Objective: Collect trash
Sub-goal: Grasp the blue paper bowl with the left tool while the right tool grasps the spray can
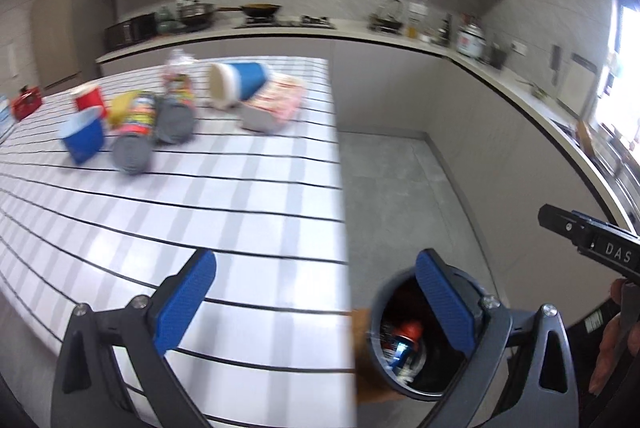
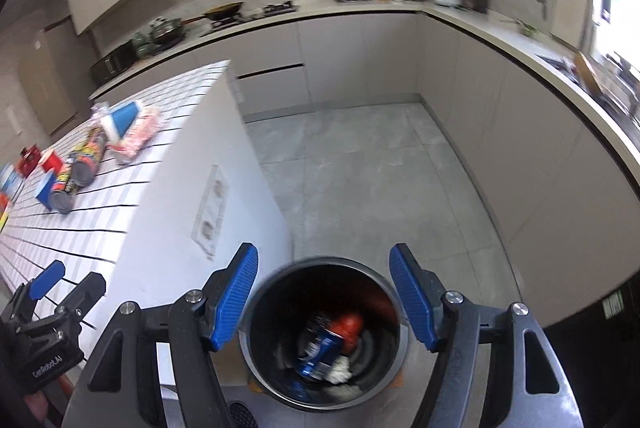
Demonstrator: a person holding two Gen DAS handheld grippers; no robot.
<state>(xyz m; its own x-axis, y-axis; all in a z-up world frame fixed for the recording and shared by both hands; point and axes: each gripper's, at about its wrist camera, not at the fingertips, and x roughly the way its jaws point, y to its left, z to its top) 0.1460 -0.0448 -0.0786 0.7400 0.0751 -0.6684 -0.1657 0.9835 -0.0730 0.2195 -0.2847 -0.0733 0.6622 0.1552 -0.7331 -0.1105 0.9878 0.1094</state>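
A dark round trash bin (image 2: 322,332) stands on the floor beside the table and holds a blue can (image 2: 322,352), a red item and crumpled paper. My right gripper (image 2: 324,302) is open and empty right above the bin's mouth. My left gripper (image 1: 316,302) is open and empty over the table's near right edge, with the bin (image 1: 416,340) under its right finger. Trash lies at the far end of the table: two cans (image 1: 136,131), a blue cup (image 1: 84,137), a red cup (image 1: 90,99), a large blue and white cup (image 1: 238,83), a pink packet (image 1: 274,103).
The table (image 1: 200,211) has a white tiled top with dark lines; its white side panel (image 2: 208,187) faces the bin. Grey floor (image 2: 380,179) lies between the table and the L-shaped kitchen counter (image 2: 500,27). A red object (image 1: 26,101) sits at the table's far left.
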